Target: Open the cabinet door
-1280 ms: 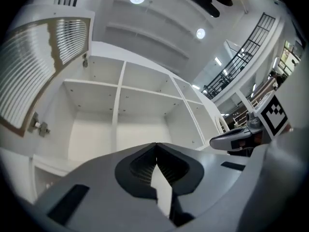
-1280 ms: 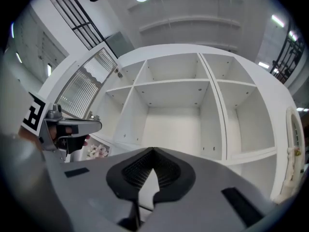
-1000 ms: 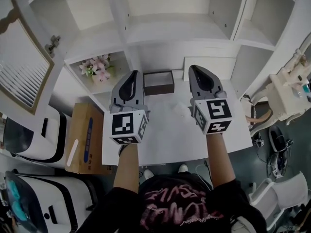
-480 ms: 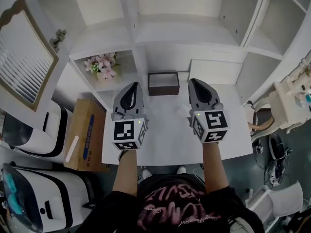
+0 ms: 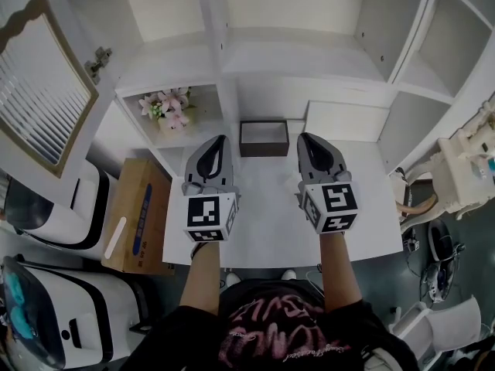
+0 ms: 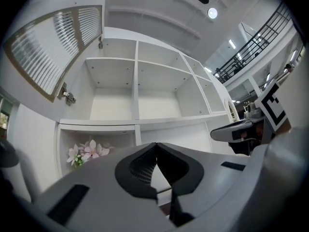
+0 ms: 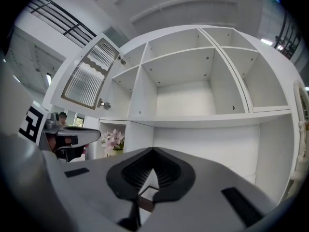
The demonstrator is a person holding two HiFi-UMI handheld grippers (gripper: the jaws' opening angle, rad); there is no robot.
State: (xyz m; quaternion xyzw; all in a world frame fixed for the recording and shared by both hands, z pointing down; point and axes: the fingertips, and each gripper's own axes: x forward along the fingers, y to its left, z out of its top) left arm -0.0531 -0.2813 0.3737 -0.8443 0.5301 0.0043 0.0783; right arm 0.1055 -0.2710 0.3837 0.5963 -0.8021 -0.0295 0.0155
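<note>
Left gripper (image 5: 216,141) and right gripper (image 5: 307,139) are clenched empty above the table (image 5: 264,211). Cabinet door (image 5: 42,91) stands open, far left.

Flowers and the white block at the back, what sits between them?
The cubby's side panel, then an open brown box on the desk; the head view shows both.

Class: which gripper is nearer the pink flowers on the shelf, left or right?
Left. In the head view the left gripper sits just below and right of the pink flowers. The right gripper lies further right, beyond the brown box.
</note>
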